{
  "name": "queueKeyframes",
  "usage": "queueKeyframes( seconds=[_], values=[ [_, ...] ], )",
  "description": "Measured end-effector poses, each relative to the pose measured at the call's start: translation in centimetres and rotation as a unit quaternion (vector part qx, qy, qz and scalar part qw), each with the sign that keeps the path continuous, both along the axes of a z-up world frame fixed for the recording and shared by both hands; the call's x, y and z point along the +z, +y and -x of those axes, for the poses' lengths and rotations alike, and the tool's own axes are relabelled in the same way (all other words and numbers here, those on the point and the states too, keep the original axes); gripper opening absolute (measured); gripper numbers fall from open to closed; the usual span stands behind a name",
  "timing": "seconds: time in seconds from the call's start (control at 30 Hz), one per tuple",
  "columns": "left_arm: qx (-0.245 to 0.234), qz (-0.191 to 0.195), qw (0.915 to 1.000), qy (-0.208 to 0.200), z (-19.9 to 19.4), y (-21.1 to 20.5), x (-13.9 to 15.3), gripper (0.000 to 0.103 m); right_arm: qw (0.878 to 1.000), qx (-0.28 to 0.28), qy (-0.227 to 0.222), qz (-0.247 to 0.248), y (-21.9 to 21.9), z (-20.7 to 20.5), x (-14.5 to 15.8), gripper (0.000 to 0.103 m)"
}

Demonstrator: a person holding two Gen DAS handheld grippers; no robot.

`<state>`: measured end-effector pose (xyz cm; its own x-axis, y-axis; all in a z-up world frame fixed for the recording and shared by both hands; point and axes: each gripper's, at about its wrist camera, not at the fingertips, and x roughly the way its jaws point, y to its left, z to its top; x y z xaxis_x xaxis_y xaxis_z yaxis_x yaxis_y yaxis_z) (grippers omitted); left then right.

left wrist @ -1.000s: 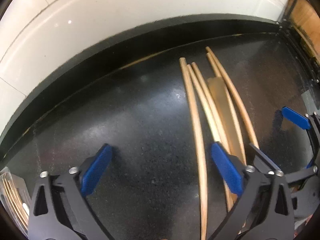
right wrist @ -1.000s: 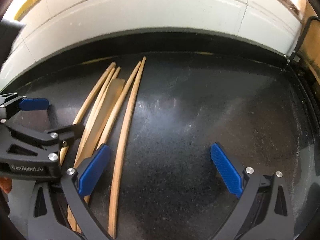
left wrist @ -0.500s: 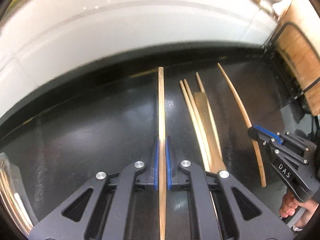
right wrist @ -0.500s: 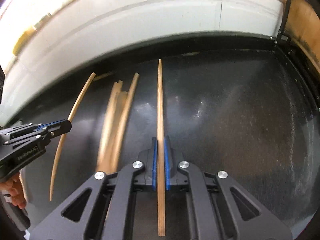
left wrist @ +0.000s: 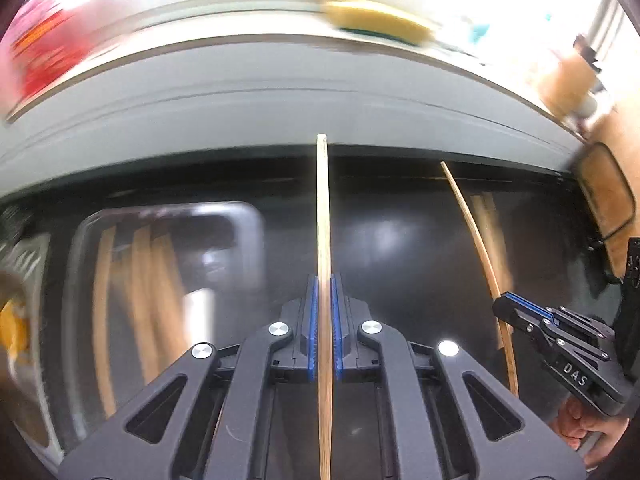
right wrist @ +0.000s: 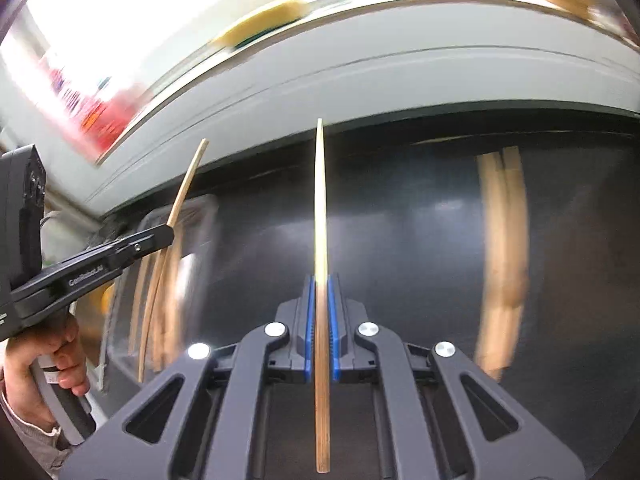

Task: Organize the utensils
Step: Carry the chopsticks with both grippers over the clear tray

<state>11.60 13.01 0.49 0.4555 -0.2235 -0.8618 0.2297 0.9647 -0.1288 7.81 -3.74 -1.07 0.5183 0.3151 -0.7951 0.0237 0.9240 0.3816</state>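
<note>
Between left tongs (left wrist: 324, 332): thin wood stick (left wrist: 323, 216), squeezed tight. Same in right tongs (right wrist: 319, 328), another stick (right wrist: 320, 208). Left of tongs, clear tray (left wrist: 168, 216) with sticks. Looks light, stiff, smooth; best pinched near middle.

black speckled counter (left wrist: 400, 248) | white tiled wall (left wrist: 248, 100) | bright blurred ledge (right wrist: 120, 24)
</note>
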Motion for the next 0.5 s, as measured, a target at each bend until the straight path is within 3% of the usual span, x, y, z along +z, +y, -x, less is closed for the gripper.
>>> queueKeyframes(
  seconds=[0.27,0.5],
  values=[
    [0.052,-0.003,0.9985,-0.018,2.5,10.1,1.1,0.006,0.998,0.061,-0.005,0.004,12.5,-0.7,1.4,0.007],
    [0.049,0.002,0.9987,-0.013,3.3,16.1,0.6,0.006,0.998,0.059,0.007,0.006,18.4,-1.9,0.6,0.007]
  ],
)
